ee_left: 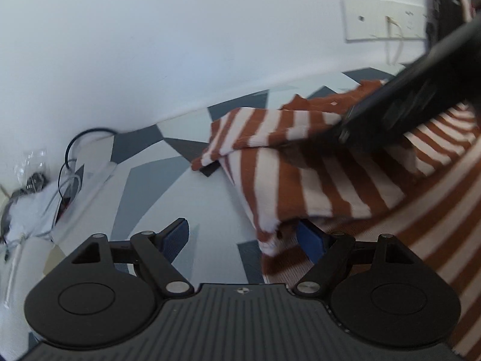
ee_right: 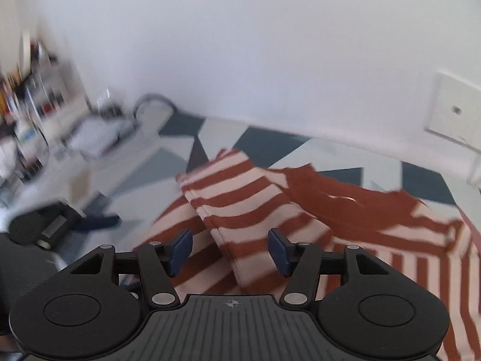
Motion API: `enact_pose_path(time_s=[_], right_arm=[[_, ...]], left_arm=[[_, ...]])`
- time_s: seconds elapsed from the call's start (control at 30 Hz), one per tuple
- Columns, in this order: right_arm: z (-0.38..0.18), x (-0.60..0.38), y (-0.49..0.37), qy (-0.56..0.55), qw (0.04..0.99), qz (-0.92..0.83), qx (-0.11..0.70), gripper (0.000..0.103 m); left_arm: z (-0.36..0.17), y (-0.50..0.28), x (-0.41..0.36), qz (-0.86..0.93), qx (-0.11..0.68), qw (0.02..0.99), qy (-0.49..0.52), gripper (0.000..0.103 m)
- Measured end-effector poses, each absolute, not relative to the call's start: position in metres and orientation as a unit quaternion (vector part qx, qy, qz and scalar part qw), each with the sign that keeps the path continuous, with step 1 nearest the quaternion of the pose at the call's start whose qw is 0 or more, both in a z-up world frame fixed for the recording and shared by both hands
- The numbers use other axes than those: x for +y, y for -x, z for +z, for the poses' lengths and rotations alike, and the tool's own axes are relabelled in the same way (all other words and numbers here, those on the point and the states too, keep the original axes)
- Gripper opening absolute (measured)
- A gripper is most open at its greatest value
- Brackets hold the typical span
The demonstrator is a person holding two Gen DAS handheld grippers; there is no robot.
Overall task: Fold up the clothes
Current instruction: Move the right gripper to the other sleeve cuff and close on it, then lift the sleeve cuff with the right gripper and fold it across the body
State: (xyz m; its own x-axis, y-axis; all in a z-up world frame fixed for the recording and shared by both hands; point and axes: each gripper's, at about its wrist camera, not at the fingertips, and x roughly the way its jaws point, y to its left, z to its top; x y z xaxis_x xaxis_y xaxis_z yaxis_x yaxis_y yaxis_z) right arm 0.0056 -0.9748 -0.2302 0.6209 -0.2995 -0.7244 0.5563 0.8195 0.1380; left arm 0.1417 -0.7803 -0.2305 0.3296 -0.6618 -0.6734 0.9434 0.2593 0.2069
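Two handheld grippers over a striped shirt on a patterned table.

The rust-and-white striped shirt (ee_left: pixel 315 180) lies rumpled on the grey-and-white geometric tablecloth (ee_left: pixel 168 180), by a white wall. The left gripper (ee_left: pixel 243 237) is spread wide, its right blue pad tucked under a fold of cloth. The right gripper (ee_right: pixel 230 248) is spread wide above a folded sleeve. Cables (ee_left: pixel 69 162) clutter the far left.

Surface (ee_right: pixel 303 150) patterned in grey, white, dark-blue geometric shapes, set against white wall. Rust-and-white striped garment (ee_right: pixel 240 198) lies partly folded on it. Left of garment: tangled cables (ee_left: pixel 69 156), white cloth bundle (ee_right: pixel 96 138).
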Motion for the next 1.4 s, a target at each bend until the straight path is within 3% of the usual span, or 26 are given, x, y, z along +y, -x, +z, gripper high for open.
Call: enact_pose_path(time_s=[0.03,0.1,0.13,0.2,0.33,0.43,0.5,0.57,0.7,0.83,0.93,1.07,1.13,1.2,1.23,1.27,1.4], right_arm=[[-0.236,-0.976,-0.017,-0.166,0.878,-0.248,0.375,0.047],[-0.238,-0.981,-0.019,-0.165,0.874,-0.267,0.371,0.021],[-0.234,-0.984,-0.01,-0.175,0.875,-0.279,0.355,0.007],[-0.227,-0.99,0.008,-0.193,0.875,-0.303,0.323,0.005],[-0.211,-1.002,0.043,-0.23,0.871,-0.35,0.257,0.005],[-0.216,-1.018,0.102,-0.303,0.843,-0.379,0.235,0.008],[-0.23,-1.026,0.132,-0.337,0.816,-0.395,0.253,0.014],[-0.243,-1.028,0.156,-0.366,0.793,-0.404,0.274,0.031],[-0.249,-1.011,0.173,-0.355,0.778,-0.422,0.3,0.038],[-0.242,-0.999,0.151,-0.26,0.775,-0.459,0.348,0.055],[-0.238,-0.988,0.119,-0.128,0.783,-0.466,0.391,0.067],[-0.242,-0.976,0.08,-0.026,0.81,-0.421,0.407,0.067],[-0.246,-0.973,0.066,-0.015,0.825,-0.394,0.404,0.06],[-0.247,-0.979,0.059,-0.03,0.834,-0.377,0.401,0.043],[-0.247,-0.983,0.057,-0.045,0.839,-0.37,0.397,0.02],[-0.242,-0.992,0.064,-0.075,0.842,-0.378,0.379,0.006],[-0.218,-1.026,0.113,-0.195,0.841,-0.424,0.273,0.006]], left_arm=[[-0.23,-0.144,-0.782,-0.529,0.235,0.76,-0.296,0.081],[-0.231,-0.149,-0.782,-0.524,0.238,0.766,-0.286,0.08],[-0.232,-0.154,-0.781,-0.522,0.247,0.768,-0.277,0.074],[-0.237,-0.172,-0.779,-0.514,0.291,0.768,-0.248,0.068],[-0.239,-0.184,-0.774,-0.519,0.302,0.766,-0.23,0.072],[-0.24,-0.181,-0.774,-0.519,0.296,0.766,-0.238,0.08],[-0.242,-0.18,-0.774,-0.52,0.295,0.764,-0.243,0.081],[-0.243,-0.178,-0.774,-0.519,0.292,0.765,-0.245,0.084],[-0.244,-0.181,-0.776,-0.517,0.296,0.766,-0.241,0.09],[-0.243,-0.179,-0.777,-0.516,0.291,0.766,-0.249,0.091],[-0.242,-0.177,-0.778,-0.513,0.283,0.769,-0.256,0.091],[-0.241,-0.174,-0.779,-0.504,0.283,0.774,-0.257,0.091],[-0.241,-0.173,-0.779,-0.5,0.285,0.777,-0.256,0.091],[-0.241,-0.174,-0.779,-0.499,0.288,0.777,-0.254,0.091],[-0.241,-0.175,-0.779,-0.499,0.29,0.776,-0.254,0.091],[-0.241,-0.175,-0.779,-0.499,0.291,0.776,-0.254,0.091],[-0.241,-0.176,-0.78,-0.497,0.294,0.776,-0.254,0.091]])
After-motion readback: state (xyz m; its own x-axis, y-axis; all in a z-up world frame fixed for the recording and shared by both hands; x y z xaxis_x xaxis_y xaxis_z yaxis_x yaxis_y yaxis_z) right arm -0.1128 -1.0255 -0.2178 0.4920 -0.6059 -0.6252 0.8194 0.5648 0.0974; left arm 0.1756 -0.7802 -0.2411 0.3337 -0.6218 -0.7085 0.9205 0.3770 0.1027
